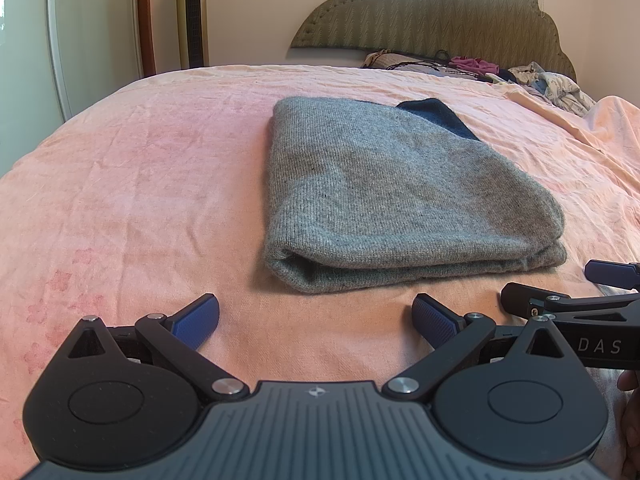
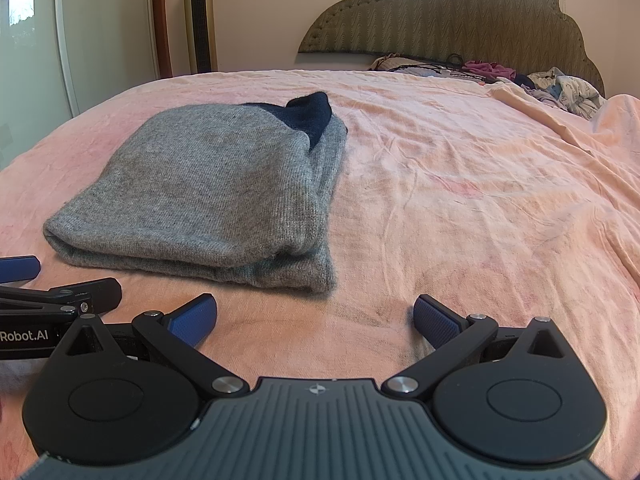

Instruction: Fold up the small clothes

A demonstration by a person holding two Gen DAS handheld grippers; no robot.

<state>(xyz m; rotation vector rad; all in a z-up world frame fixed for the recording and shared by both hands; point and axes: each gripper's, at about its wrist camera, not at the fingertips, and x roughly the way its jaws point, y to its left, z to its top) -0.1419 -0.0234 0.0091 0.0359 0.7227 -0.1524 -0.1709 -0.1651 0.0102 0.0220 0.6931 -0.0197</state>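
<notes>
Both grippers empty, jaws spread wide. Left gripper [image 1: 316, 320] and right gripper [image 2: 316, 320] sit side by side low over the pink bedsheet [image 1: 140, 184]. Folded grey knit garment with a navy cuff [image 1: 392, 196] lies flat just ahead of the left gripper, ahead-left of the right [image 2: 208, 192]. Looks soft, light, floppy, grippy knit. Pinch through all layers at the near rolled edge, or the layers will likely slide apart.

bed [image 1: 140, 184]: pink sheet | folded grey knit garment [image 1: 384, 196] | clothes pile [image 1: 552, 84] by headboard
</notes>
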